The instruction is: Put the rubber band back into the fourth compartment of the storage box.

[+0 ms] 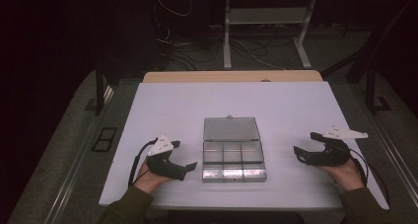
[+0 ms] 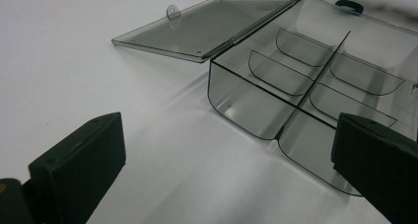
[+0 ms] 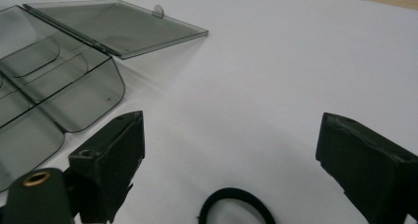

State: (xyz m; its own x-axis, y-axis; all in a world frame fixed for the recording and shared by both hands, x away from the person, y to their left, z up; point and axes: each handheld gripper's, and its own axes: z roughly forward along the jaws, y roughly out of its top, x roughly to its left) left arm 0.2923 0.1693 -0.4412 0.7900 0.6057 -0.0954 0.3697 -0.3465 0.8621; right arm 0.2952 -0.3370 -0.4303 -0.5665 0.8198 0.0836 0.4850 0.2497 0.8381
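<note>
Organizer box (image 1: 234, 160), clear smoked plastic with its hinged lid (image 1: 231, 129) laid flat open, sits at centre frame on the white table (image 1: 296, 105), compartments apparently empty. Judged light, rigid, slick and crack-prone; best taken by a side wall or lid edge. Left hand-held gripper (image 1: 190, 167) and right hand-held gripper (image 1: 304, 146) both stand open, holding nothing, either side of it.

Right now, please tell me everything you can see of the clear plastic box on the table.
The clear compartment box looks like smoke-tinted transparent plastic. It stands open on the white table, its hinged lid folded back flat, with a small latch tab at its far edge. Thin dividers split the tray into six compartments, two rows of three, and all look empty. It lies between the two hand-held grippers; neither touches it.
</note>
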